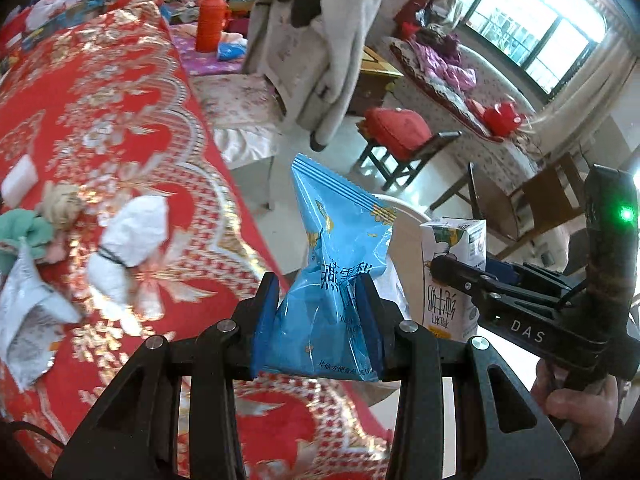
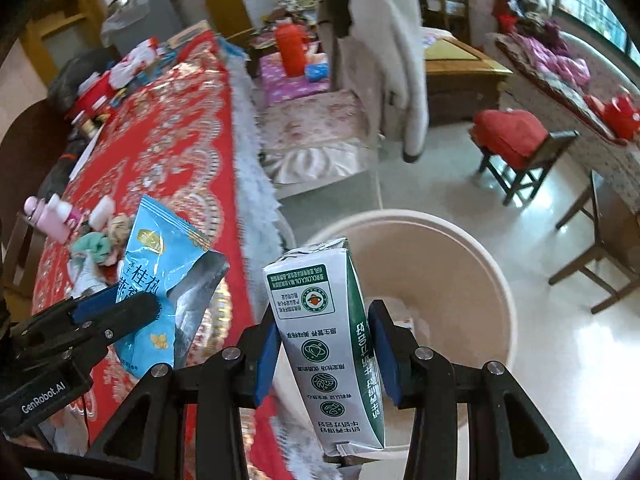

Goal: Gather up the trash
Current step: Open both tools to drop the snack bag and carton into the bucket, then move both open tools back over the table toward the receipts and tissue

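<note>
Gripping a crumpled blue snack wrapper [image 1: 332,280] between its blue pads, the left gripper [image 1: 318,320] is clamped on the wrapper's waist, just past the edge of the table. Beside it, the right gripper [image 2: 326,346] pinches a white-and-green milk carton [image 2: 328,344], which stands tilted between its pads over a pale round bin [image 2: 472,264] on the floor. In the left wrist view the carton [image 1: 452,276] and the other tool appear to the right, with a hand [image 1: 580,400] around the handle.

Just left of both grippers lies the table, draped in a red and gold tablecloth [image 1: 120,128] with a white fringe. Remaining on the cloth: a torn silver wrapper [image 1: 24,312], a white crumpled bundle tied with a dark band [image 1: 128,240], a small doll in a teal dress [image 1: 36,228] and a white block [image 1: 20,186]. The right wrist view adds a pink bottle [image 2: 48,216] at the table's near-left edge.

Beyond the bin, the tiled floor [image 2: 560,360] carries a dark stool with a red cushion [image 2: 512,136]. A chair with a grey coat [image 1: 316,52] hung over its back stands between the table and the stool. Farther off are a red flask [image 1: 212,20], a cluttered bench under the window [image 1: 540,28], and piled packets at the table's far end.
</note>
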### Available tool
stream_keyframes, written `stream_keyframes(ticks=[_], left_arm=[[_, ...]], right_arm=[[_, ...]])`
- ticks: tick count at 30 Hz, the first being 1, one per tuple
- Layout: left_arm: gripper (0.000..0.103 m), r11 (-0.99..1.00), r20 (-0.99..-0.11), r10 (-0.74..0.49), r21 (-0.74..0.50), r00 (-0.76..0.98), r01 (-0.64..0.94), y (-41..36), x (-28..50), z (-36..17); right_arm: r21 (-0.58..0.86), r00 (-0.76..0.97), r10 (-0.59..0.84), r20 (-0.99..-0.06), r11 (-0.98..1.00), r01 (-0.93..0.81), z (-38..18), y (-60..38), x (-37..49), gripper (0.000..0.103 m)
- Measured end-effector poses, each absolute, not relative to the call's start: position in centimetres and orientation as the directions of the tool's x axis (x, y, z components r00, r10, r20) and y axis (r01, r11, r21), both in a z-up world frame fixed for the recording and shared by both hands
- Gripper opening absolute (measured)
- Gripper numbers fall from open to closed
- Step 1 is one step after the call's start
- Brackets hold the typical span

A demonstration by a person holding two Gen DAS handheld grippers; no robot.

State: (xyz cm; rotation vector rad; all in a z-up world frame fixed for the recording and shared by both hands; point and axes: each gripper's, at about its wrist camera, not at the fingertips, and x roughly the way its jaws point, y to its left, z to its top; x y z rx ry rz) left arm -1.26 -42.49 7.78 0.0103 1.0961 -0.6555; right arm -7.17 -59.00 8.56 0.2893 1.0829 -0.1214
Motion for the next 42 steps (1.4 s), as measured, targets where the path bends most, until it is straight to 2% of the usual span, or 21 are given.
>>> stream_keyframes(ticks=[10,18,20,27,42], left_arm=[[0.038,0.797,-0.839,-0.482,-0.299,0.254,0.524,-46.4,-1.7,6.3],[0.052,0.789,-0.834,-0.504,-0.339,0.224,0.513,-47.5,-2.0,5.8],[0.056,0.786,-0.832,-0.511,-0.351,0.217,0.509,-47.6,-1.9,5.7],[0.056,0.769,-0.824,-0.533,-0.379,0.190,0.514,-47.6,-1.8,5.6],[0.056,0.833,-0.827,-0.445,-0.241,0.344,0.498,-43.4,-1.8,7.5]], right_arm=[[0.169,0.437,0.025,-0.899,0.941,0.294,6.9,-62.3,-8.3,0.042],[0.172,0.416,0.024,-0.909,0.931,0.322,6.1,-63.4,-8.3,0.042],[0.160,0.410,0.011,-0.912,0.930,0.332,6.1,-63.6,-8.2,0.047],[0.148,0.387,-0.002,-0.922,0.922,0.358,5.6,-64.2,-8.4,0.052],[0.156,0.398,0.023,-0.917,0.939,0.305,6.2,-61.3,-7.4,0.056]])
